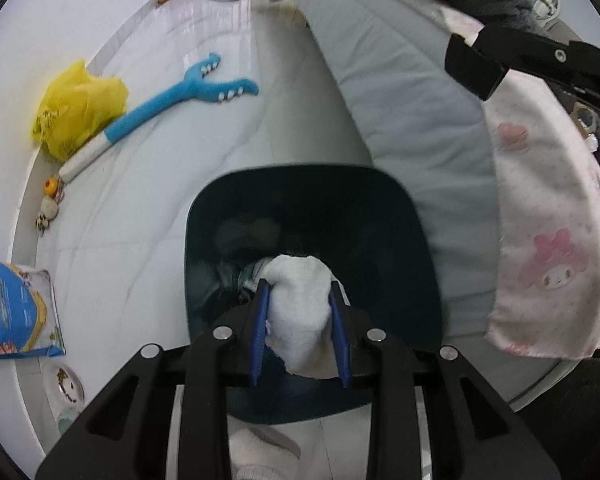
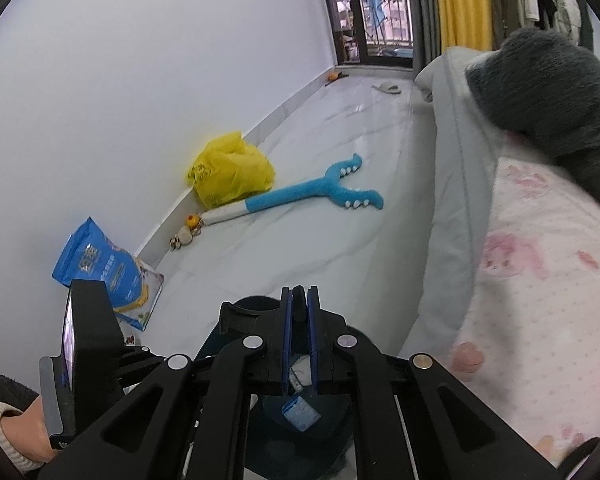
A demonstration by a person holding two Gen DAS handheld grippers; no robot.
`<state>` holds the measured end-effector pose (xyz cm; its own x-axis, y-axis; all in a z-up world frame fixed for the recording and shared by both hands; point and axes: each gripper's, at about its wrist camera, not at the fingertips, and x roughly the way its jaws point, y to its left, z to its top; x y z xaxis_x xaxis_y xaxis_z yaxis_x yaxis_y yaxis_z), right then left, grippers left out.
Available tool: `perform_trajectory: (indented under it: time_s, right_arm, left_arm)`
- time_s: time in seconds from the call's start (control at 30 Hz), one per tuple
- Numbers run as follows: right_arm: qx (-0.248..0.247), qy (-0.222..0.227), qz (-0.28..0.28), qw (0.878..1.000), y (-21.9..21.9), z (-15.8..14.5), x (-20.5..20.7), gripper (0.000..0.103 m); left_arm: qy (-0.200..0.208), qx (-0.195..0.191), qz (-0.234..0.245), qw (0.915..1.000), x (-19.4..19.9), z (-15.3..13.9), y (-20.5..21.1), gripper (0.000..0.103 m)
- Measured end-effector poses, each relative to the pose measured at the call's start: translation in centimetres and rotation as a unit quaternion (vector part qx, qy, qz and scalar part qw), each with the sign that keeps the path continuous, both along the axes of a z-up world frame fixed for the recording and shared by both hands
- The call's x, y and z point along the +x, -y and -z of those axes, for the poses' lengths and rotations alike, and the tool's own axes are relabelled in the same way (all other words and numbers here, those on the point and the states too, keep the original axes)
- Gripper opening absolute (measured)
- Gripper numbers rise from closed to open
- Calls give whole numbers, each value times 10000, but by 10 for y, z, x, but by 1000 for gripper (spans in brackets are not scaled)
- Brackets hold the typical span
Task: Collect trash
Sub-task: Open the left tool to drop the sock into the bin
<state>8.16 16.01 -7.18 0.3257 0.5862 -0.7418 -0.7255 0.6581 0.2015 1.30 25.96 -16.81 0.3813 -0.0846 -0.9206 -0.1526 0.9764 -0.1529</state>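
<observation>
left gripper [image 1: 300, 300] clamps one white tissue wad [image 1: 300, 312] over one dark bin's rim [image 1: 204, 208]; open floor [image 1: 148, 200] leftward. right gripper [image 2: 299, 300] nearly closed, empty.

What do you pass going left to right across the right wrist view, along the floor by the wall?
Blue printed bag → small round toys → yellow plastic bag → blue forked plush toy → grey bed edge.
</observation>
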Motion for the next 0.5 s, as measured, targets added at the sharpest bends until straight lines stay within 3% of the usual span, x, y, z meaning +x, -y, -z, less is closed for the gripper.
perform_trajectory:
  time_s: [0.13, 0.23, 0.3, 0.5]
  right_arm:
    - [-69, -110, -43, 9999, -9, 9, 0, 7]
    - [-137, -199, -77, 9997, -15, 16, -1, 7]
    - [-193, -257, -100, 9994, -19, 22, -1, 7]
    - [-394, -448, -157, 9981, -30, 43, -3, 7]
  left_arm:
    - [-280, -136, -1, 9995, -3, 12, -8, 36]
    - [-352, -196, -32, 9992, -7, 16, -14, 45]
    - [-346, -173, -89, 9992, -10, 15, -19, 56]
    - [-194, -166, -221, 9994, -16, 7, -28, 66]
